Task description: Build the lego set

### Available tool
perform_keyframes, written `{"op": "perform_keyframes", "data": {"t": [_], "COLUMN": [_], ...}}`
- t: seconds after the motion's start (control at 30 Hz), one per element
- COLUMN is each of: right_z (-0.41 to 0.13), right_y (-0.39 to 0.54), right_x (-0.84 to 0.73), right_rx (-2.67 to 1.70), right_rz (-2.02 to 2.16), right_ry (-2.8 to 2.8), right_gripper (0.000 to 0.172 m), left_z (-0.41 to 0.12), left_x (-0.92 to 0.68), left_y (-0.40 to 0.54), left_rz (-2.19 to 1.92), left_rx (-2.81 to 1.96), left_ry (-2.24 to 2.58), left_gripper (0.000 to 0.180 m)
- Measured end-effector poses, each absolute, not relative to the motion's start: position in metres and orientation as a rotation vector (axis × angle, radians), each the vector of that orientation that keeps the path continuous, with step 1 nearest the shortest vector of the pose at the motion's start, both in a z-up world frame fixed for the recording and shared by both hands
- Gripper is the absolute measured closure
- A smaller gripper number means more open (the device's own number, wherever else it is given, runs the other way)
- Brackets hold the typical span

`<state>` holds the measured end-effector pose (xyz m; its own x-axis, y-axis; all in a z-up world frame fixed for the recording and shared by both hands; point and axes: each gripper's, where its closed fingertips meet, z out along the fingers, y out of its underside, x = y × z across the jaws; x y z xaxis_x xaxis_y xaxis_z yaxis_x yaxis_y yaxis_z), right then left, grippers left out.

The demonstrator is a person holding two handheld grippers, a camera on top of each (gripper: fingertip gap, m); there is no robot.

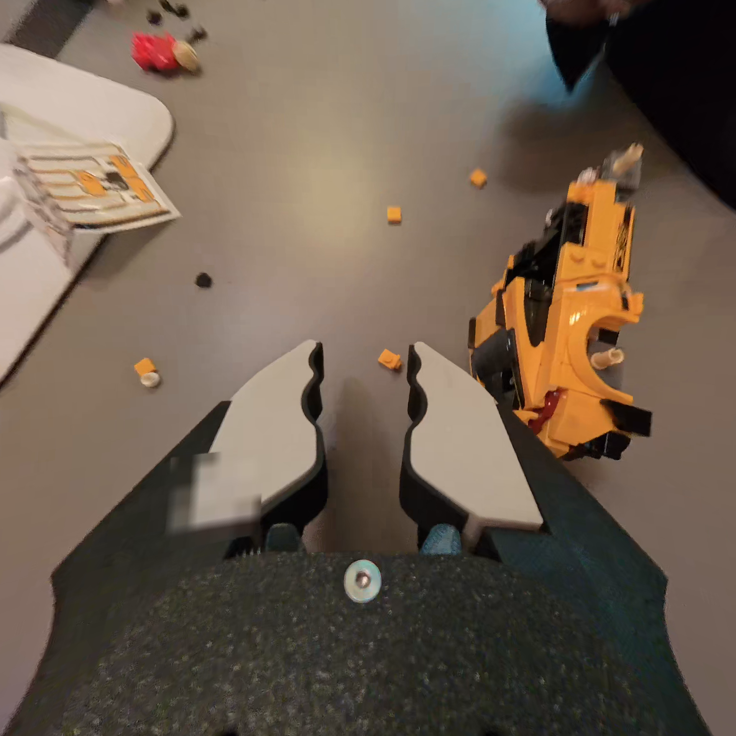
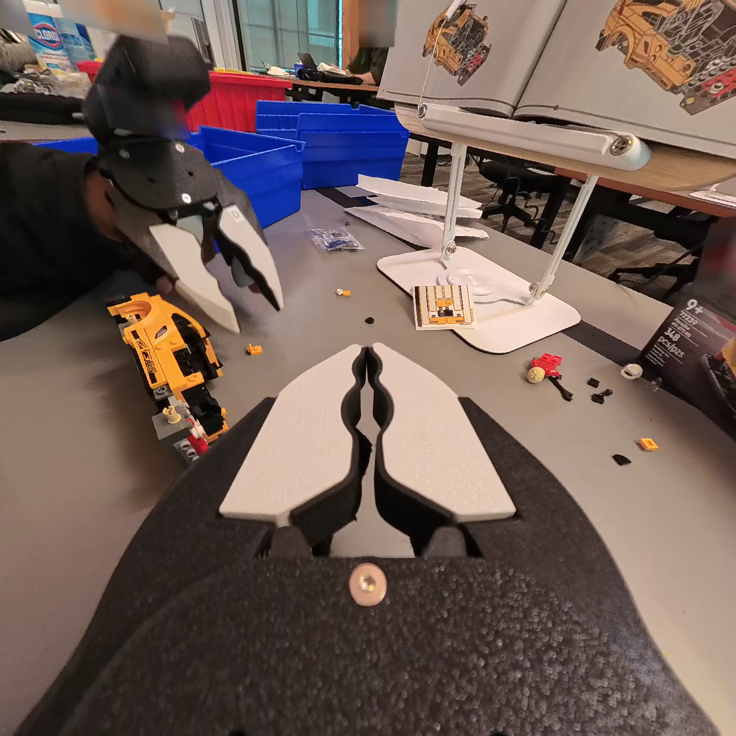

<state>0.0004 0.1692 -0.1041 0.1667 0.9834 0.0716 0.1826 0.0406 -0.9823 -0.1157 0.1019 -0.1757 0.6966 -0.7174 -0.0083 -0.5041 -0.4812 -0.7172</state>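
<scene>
My left gripper (image 1: 364, 350) is open above the grey table (image 1: 302, 223), with nothing between its pads. A small orange plate (image 1: 389, 359) lies on the table just ahead of its right fingertip. A half-built orange and black toy car (image 1: 557, 326) lies on its side right of that gripper. In the right wrist view the left gripper (image 2: 255, 314) hovers open beside the car (image 2: 167, 366), with the orange plate (image 2: 254, 349) below it. My right gripper (image 2: 368, 347) is shut with its pads together and nothing between them, low over the table.
Loose orange bits (image 1: 393, 214) (image 1: 478, 177), an orange and white piece (image 1: 147, 370) and a black stud (image 1: 203, 280) lie about. A sticker sheet (image 2: 444, 306) leans on a white stand base (image 2: 517, 314). Red and black parts (image 2: 547, 366), a dark box (image 2: 693, 358) and blue bins (image 2: 330, 147) surround the area.
</scene>
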Motion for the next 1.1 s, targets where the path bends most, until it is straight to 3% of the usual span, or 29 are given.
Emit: {"op": "perform_keyframes", "data": {"t": [0.1,0.3,0.43,0.7,1.1], "right_z": [-0.104,-0.102,-0.096,-0.096,-0.103], "right_y": [0.17,0.171,0.186,0.246,0.256], "right_x": [0.001,0.002,0.009,0.05,0.057], "right_rx": [-1.375,-1.37,-1.391,-1.613,-1.679], "right_rz": [0.948,0.931,0.864,0.712,0.699], "right_ry": [-1.231,-1.218,-1.129,-0.749,-0.679], "right_gripper": [0.172,0.172,0.172,0.172,0.172], "left_z": [-0.155,-0.132,-0.135,-0.189,-0.204], "left_x": [-0.122,-0.144,-0.162,-0.168,-0.149], "left_y": [0.118,0.16,0.189,0.214,0.207], "left_rz": [-0.398,-0.243,-0.166,-0.122,-0.216], "left_rx": [-2.142,-2.127,-2.178,-2.386,-2.514], "left_ry": [0.784,0.571,0.46,0.514,0.613], "left_gripper": [0.144,0.18,0.18,0.156,0.172]}}
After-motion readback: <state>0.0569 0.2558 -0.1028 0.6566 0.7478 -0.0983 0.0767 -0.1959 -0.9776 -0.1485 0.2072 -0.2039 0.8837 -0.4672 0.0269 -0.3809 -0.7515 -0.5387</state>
